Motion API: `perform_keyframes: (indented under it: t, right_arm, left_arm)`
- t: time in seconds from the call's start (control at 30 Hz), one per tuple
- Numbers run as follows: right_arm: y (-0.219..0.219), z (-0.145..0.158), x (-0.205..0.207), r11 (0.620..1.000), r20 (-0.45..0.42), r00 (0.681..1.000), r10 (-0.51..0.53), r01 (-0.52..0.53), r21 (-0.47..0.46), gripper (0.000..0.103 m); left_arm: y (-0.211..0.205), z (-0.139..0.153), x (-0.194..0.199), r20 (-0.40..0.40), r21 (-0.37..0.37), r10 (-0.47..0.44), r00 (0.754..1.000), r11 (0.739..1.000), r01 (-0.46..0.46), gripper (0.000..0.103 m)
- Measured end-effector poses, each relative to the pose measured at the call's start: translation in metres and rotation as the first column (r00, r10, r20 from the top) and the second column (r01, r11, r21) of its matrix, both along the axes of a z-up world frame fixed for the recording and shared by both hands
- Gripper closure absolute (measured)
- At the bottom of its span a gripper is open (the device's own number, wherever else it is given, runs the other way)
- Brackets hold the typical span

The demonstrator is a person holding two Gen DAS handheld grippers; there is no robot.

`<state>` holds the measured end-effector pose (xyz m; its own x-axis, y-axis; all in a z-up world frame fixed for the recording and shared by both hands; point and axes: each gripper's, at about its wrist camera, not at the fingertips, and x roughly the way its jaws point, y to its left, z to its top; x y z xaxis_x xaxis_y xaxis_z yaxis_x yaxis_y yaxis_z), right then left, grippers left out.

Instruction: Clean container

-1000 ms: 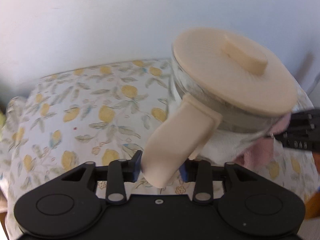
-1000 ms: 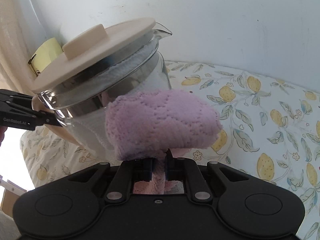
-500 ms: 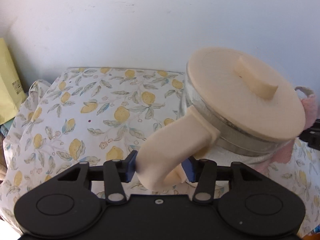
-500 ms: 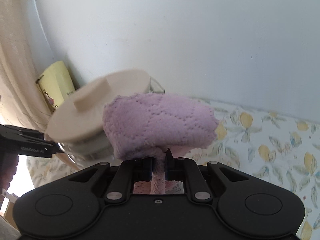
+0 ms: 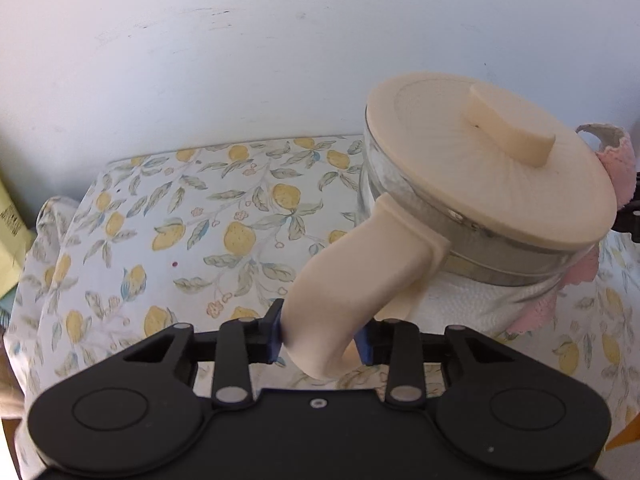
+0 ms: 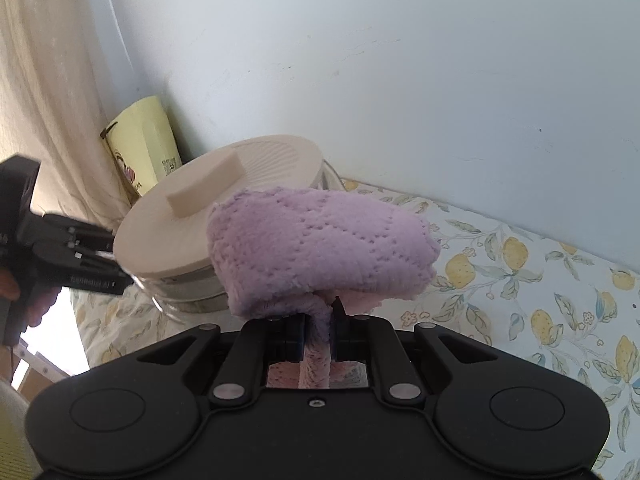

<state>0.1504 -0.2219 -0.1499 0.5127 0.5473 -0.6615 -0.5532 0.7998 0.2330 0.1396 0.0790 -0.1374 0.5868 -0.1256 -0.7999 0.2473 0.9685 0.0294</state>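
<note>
A glass jug with a cream lid (image 5: 488, 172) and cream handle (image 5: 352, 292) stands on the lemon-print tablecloth (image 5: 180, 240). My left gripper (image 5: 320, 338) is shut on the handle. The jug also shows in the right wrist view (image 6: 216, 216), left of centre. My right gripper (image 6: 318, 330) is shut on a folded purple cloth (image 6: 320, 248), which bulges in front of the jug's right side. The cloth's pink edge (image 5: 620, 164) shows behind the jug in the left wrist view. Whether the cloth touches the glass is hidden.
A white wall (image 5: 280, 40) runs behind the table. A yellow packet (image 6: 140, 144) leans at the wall left of the jug, beside a beige curtain (image 6: 44, 100). The left gripper's body (image 6: 60, 264) reaches in from the left in the right wrist view.
The jug has come down from a tilted, raised pose to stand on the cloth-covered table. My right gripper has drawn the purple cloth back from the jug's side and up.
</note>
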Motion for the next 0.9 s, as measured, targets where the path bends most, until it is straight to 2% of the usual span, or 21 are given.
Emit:
perform_keyframes:
  t: [0.23,0.4,0.63,0.9]
  right_arm:
    - [0.011,-0.007,-0.010,1.000,-0.022,1.000,0.000,0.000,0.002,0.090]
    - [0.020,-0.028,-0.009,1.000,-0.077,0.997,-0.009,0.007,-0.021,0.090]
    - [0.026,-0.057,0.002,0.997,-0.141,0.989,-0.046,0.036,-0.073,0.090]
    - [0.029,-0.061,0.004,0.994,-0.155,0.986,-0.064,0.050,-0.095,0.090]
  left_arm:
    - [0.020,-0.002,0.019,-0.022,0.002,-0.077,0.997,0.997,0.077,0.069]
    - [0.028,-0.004,0.031,-0.050,0.000,-0.113,0.992,0.994,0.113,0.069]
    - [0.032,-0.008,0.036,-0.080,-0.026,-0.124,0.989,0.992,0.123,0.070]
    - [0.035,-0.009,0.039,-0.087,-0.047,-0.134,0.987,0.990,0.130,0.070]
